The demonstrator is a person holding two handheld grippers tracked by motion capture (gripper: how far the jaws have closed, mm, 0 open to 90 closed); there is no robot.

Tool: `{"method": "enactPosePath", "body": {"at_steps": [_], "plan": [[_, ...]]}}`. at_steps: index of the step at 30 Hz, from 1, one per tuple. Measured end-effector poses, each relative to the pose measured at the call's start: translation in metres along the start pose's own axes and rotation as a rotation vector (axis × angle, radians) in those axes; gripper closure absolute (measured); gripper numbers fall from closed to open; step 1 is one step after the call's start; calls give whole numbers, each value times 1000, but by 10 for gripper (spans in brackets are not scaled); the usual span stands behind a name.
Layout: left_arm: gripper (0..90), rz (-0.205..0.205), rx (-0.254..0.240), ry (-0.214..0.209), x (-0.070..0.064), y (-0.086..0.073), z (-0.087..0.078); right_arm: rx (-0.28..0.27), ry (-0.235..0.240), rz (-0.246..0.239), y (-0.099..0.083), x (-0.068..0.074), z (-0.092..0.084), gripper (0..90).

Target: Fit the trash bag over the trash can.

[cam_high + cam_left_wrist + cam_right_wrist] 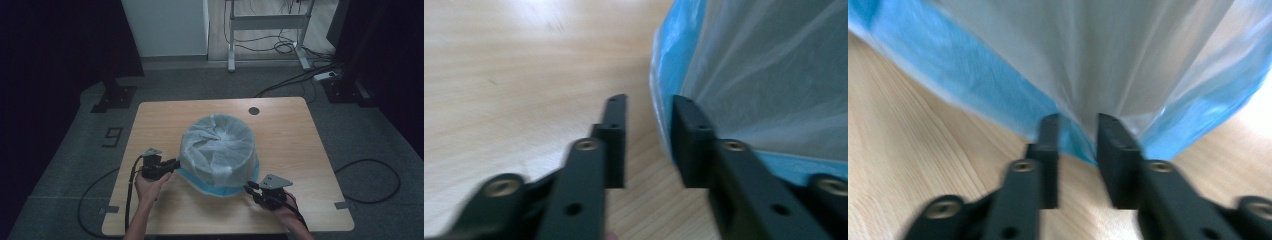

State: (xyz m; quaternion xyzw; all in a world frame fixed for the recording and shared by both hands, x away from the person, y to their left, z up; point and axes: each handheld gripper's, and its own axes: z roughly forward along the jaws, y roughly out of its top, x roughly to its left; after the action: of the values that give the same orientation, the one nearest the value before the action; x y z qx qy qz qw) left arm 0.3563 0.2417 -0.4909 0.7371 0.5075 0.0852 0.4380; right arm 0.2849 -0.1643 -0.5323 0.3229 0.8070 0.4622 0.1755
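Blue bin (220, 187) lined with white bag (218, 145), centre frame, upright, mouth up, left gripper (175, 164) and right gripper (248, 187) at its base, jaws parted, gripping nothing.

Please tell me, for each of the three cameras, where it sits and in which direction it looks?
High view: above the person's side, looking forward and down on the table; both forearms, left gripper, right gripper.
Left gripper view: along its black jaws at the bin.
Right gripper view: along its jaws at the liner.
All share bin, liner and table.
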Motion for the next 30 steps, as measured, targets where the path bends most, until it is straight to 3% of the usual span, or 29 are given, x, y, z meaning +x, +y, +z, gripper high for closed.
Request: {"method": "enactPosePath", "body": {"at_steps": [5, 9, 13, 19, 22, 25, 30], "plan": [[531, 7, -88, -17, 5, 2, -29, -99, -11, 10, 10, -1, -17, 478], [480, 53, -142, -81, 4, 6, -42, -177, -21, 37, 21, -2, -29, 383], [417, 117, -152, -140, -6, 11, -39, -240, -5, 44, 31, -3, -35, 320], [335, 198, -154, -226, -21, 10, -28, -277, -4, 49, 43, -6, -35, 307], [316, 228, -155, -272, -25, 9, -24, -291, 30, 45, 48, -7, -33, 362], [332, 241, -161, -302, -27, 9, -22, -296, 62, 31, 52, -6, -31, 513], [477, 270, -158, -320, -31, 8, -19, -282, 63, 20, 53, -2, -27, 746]]}}
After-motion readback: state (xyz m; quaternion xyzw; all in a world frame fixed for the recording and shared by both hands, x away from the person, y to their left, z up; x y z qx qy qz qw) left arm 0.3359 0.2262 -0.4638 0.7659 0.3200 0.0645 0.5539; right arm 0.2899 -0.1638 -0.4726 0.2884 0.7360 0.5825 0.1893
